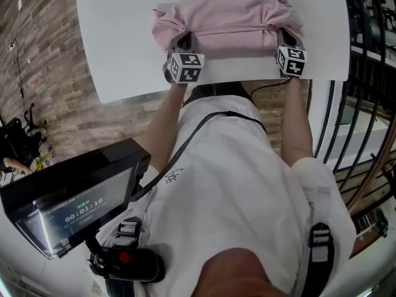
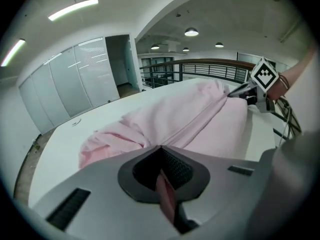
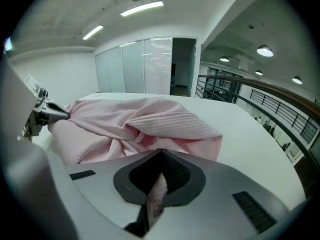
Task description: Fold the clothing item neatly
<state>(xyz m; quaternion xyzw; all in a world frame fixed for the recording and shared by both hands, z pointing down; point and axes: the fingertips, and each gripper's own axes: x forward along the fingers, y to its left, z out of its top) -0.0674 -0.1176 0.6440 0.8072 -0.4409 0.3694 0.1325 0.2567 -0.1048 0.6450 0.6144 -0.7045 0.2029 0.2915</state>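
- the left gripper (image 1: 180, 44) is clamped on one near corner of the pink garment (image 1: 226, 23).
- the right gripper (image 1: 286, 40) pinches the other near corner.
- the cloth spans between them on the table (image 1: 124, 36).

The garment (image 1: 229, 20) lay on the desk (image 1: 124, 48), stretched between the two tongs. The left tongs (image 1: 183, 43) gripped its near left corner and the right tongs (image 1: 283, 39) its near right corner, both by the desk's near edge. The rest of the cloth lay bunched beyond them. A railing (image 1: 365, 110) stood off the desk, right of the right tongs.
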